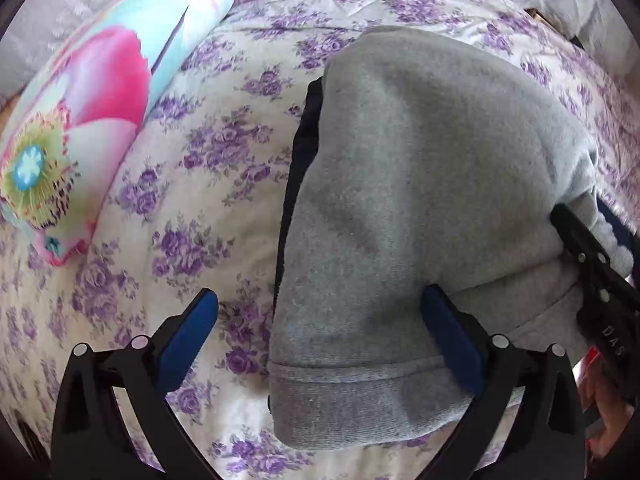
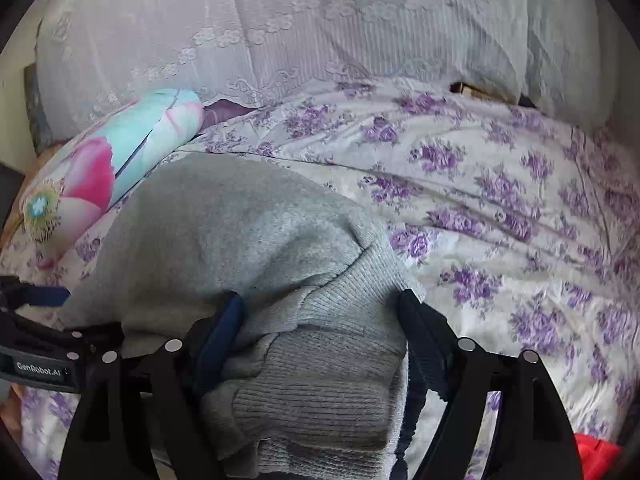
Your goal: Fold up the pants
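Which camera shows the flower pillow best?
The left wrist view: the turquoise pillow with the pink flower print looks big and clear, lying on the purple-flowered bedsheet. The right wrist view shows the same pillow smaller and farther off.

Right gripper sits low centre, jaws spread around the ribbed waistband of the grey pants. Floral bedsheet fills the right; bright pillow at left.

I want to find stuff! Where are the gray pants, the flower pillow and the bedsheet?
gray pants (image 1: 400, 168): left wrist view, middle of the folded leg.
flower pillow (image 1: 108, 80): left wrist view, its pink petal.
bedsheet (image 2: 480, 200): right wrist view, bare purple-flowered part.
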Demonstrator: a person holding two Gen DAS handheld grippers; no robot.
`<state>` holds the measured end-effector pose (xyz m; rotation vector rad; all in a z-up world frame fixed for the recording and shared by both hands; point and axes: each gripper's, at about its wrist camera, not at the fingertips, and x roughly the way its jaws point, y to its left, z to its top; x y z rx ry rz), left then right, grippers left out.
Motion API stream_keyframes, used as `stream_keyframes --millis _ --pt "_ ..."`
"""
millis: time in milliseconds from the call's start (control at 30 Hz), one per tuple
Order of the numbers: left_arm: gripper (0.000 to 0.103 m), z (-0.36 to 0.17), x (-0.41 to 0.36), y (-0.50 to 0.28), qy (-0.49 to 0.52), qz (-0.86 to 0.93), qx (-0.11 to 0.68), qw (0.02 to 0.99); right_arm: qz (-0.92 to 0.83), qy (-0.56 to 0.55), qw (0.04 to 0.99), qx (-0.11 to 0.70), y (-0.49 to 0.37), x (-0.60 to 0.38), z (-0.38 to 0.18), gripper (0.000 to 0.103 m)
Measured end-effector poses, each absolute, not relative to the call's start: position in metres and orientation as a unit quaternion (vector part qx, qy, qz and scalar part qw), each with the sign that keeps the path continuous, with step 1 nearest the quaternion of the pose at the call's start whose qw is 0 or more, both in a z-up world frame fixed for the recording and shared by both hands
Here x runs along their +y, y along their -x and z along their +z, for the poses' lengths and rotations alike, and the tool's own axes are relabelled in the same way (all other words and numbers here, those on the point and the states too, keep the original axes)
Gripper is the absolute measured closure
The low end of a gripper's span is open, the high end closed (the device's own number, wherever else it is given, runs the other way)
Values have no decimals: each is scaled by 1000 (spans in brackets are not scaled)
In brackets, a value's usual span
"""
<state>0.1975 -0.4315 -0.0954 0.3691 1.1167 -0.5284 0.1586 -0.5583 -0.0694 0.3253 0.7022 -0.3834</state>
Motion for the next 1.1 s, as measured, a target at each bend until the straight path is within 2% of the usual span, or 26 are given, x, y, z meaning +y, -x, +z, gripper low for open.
stream_keyframes --millis 67,100,200,367,433,467,500,567,700,1000,1100 --pt "4 -97 -427 -200 -156 -253 528 796 -158 -280 882 344 -153 -585 -85 8" --pt "4 -95 -423 -201 -143 -259 534 792 -153 -301 876 343 -149 -587 -84 8" --pt "5 -81 -415 -193 -142 -246 530 799 -159 -284 894 309 -126 -572 -50 8" --pt "5 -39 -402 -154 -191 -243 447 839 -193 -185 932 243 -81 -529 -1 3" --pt "5 -25 -397 -140 -194 -251 428 846 -194 -150 924 293 -88 -520 -14 4" --pt "5 -19 -395 -134 -194 -254 422 848 -199 -137 908 342 -97 -518 -31 4" --pt "5 -12 -392 -127 -195 -253 417 851 -210 -123 871 427 -110 -518 -58 4" --pt "5 -1 -386 -118 -194 -253 412 854 -223 -129 840 477 -107 -514 -80 4" --pt "5 27 -363 -98 -193 -247 385 868 -240 -119 869 415 -55 -485 -64 4" --pt "5 66 -316 -59 -157 -222 372 887 -230 -124 877 402 30 -431 -44 4" --pt "5 75 -302 -46 -157 -212 368 891 -243 -127 897 346 58 -425 -14 4"
